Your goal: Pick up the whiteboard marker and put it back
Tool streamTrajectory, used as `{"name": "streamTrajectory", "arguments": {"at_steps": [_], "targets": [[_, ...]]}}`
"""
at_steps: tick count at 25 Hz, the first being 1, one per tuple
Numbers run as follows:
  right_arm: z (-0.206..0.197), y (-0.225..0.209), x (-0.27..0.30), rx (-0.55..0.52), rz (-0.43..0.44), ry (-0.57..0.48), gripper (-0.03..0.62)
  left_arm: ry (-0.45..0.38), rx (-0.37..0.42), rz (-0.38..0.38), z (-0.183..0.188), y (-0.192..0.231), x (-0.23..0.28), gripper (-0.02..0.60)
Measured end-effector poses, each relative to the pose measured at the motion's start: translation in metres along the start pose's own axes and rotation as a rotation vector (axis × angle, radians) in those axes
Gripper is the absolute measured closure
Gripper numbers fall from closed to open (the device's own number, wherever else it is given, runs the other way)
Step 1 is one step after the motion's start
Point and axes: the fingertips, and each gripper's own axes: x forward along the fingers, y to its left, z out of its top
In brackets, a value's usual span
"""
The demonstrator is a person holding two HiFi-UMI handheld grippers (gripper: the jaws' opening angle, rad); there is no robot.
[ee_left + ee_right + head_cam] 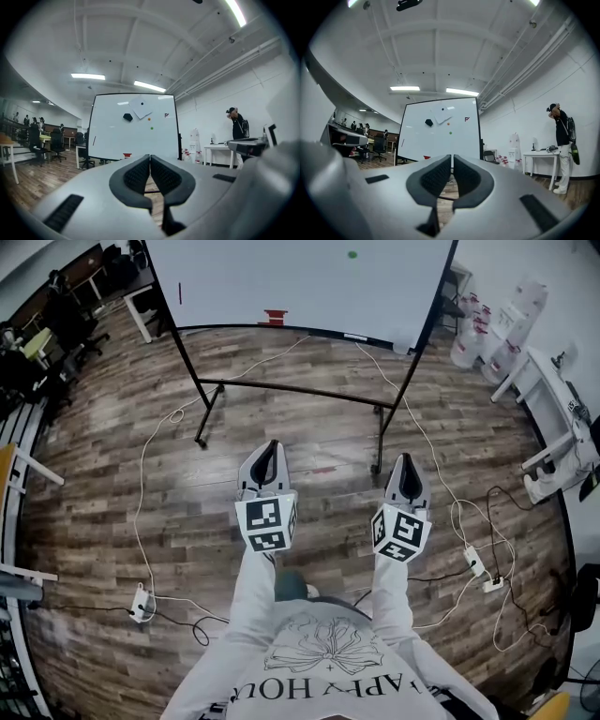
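A white whiteboard (300, 282) on a black rolling stand stands ahead of me across the wood floor. A thin dark stick (180, 292), possibly the marker, sits upright on its left part. It also shows in the left gripper view as the same stick (94, 140) and in the right gripper view (402, 142). A small red object (274, 316) rests on the board's lower rail. My left gripper (273, 446) and right gripper (408, 460) are held level side by side, well short of the board. In their own views the left gripper (150, 157) and right gripper (453, 157) are shut and empty.
White cables (141, 521) and power strips (141, 604) lie on the floor around me. A white table (553, 399) and water bottles (469, 334) stand at the right, where a person (562, 145) stands. Desks and office chairs (66, 324) fill the left.
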Motion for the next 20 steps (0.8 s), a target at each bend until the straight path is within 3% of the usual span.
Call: {"name": "streamTrajectory", "arguments": {"at_steps": [10, 20], "targets": [[-0.023, -0.014, 0.054, -0.031, 0.004, 0.048, 0.591, 0.029, 0.017, -0.009, -0.008, -0.001, 0.071, 0.574], [-0.017, -0.032, 0.192, -0.025, -0.077, 0.027, 0.589, 0.007, 0.027, -0.091, 0.010, 0.016, 0.224, 0.574]]}}
